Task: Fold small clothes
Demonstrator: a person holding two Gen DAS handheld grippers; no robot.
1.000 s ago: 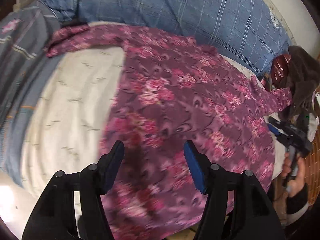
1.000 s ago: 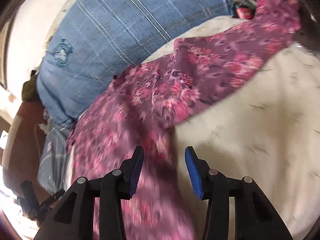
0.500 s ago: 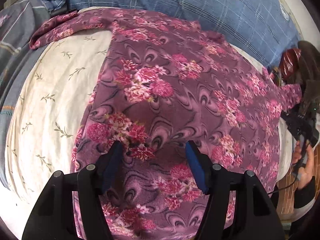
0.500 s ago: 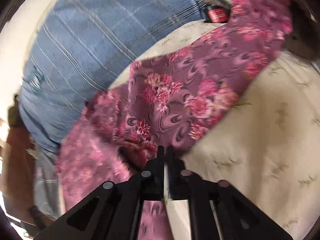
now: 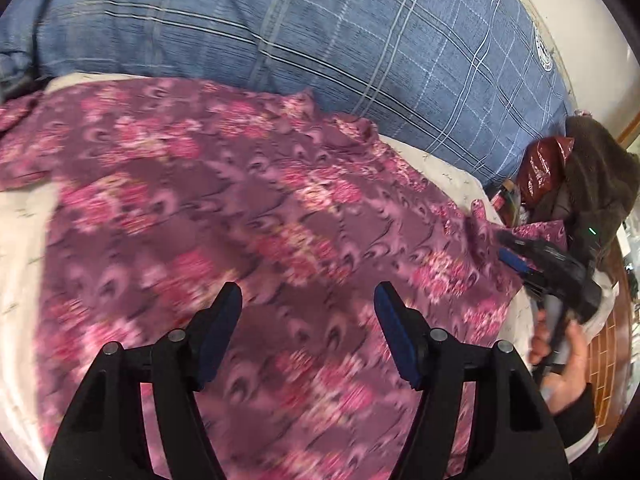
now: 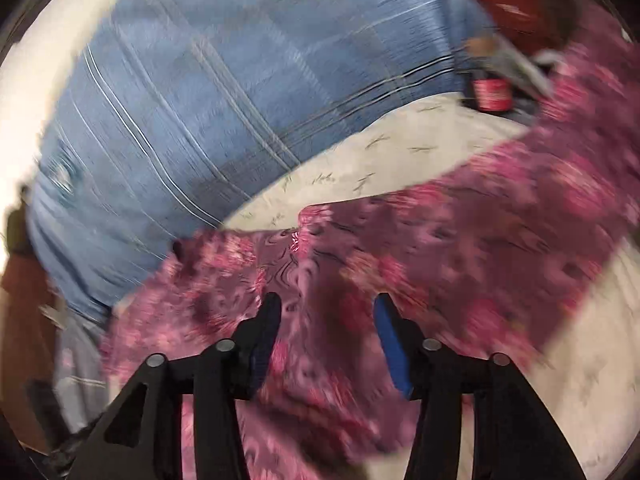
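Observation:
A purple garment with pink flowers [image 5: 248, 216] lies spread on the cream bed sheet [image 5: 20, 248]. My left gripper [image 5: 307, 308] hovers over its middle with the jaws opening and wide apart; only flat cloth shows below the gap. In the right wrist view the same garment [image 6: 460, 248] runs up to the right as a sleeve. My right gripper [image 6: 326, 312] is over a rumpled part near the sleeve's root, its jaws opening, the pads off the cloth. A hand [image 5: 560, 372] holds the right gripper [image 5: 516, 258] at the garment's right edge.
A big blue checked pillow [image 5: 360, 48] [image 6: 192, 112] borders the far side of the sheet. At the right end sit a dark red bag [image 5: 540, 168], a brown fleecy item [image 5: 600, 168] and a red-labelled bottle [image 6: 490, 94]. A brick-patterned floor [image 5: 608, 360] lies beyond the bed's edge.
The right gripper closed on the garment half a second ago and has opened again. Both grippers have slid across the garment towards the blue pillow, and both views are now blurred by motion.

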